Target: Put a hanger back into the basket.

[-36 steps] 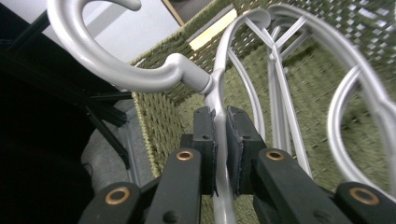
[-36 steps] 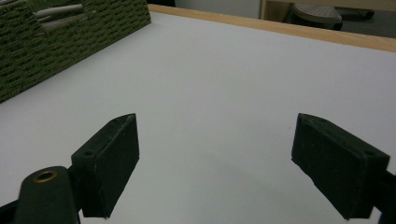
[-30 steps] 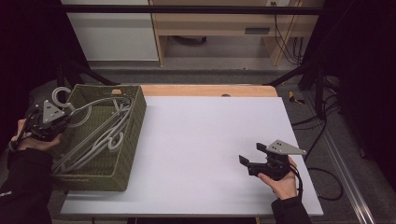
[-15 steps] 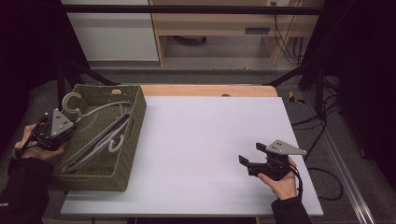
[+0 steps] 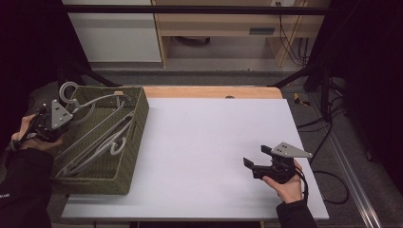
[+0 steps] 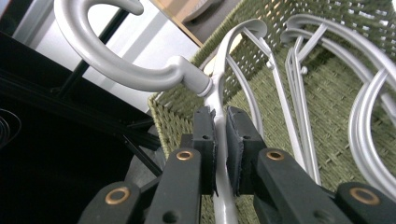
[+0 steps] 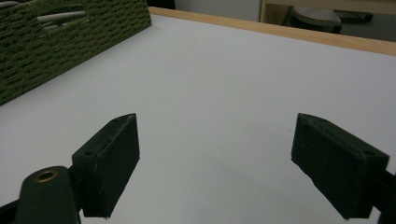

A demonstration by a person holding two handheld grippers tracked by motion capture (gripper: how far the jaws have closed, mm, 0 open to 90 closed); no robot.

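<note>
The hanger (image 6: pixel 219 93) ran lengthwise from its hook into the basket (image 5: pixel 135 142), neck pinched by the left gripper (image 6: pixel 219 154) fingers; the right gripper (image 7: pixel 215 163), well apart, gaped empty.

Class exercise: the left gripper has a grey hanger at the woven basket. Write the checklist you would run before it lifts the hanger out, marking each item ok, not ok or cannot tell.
1. Left gripper shut on the grey hanger, jaws pinching the flat neck just below the hook: ok.
2. Hook clear of the green woven basket rim: ok; it stands above the far corner.
3. Held hanger free of the other hangers in the basket: cannot tell; the arms overlap.
4. Right gripper open, nothing between its jaws: ok.
5. White tabletop bare for setting the hanger down: ok.
</note>
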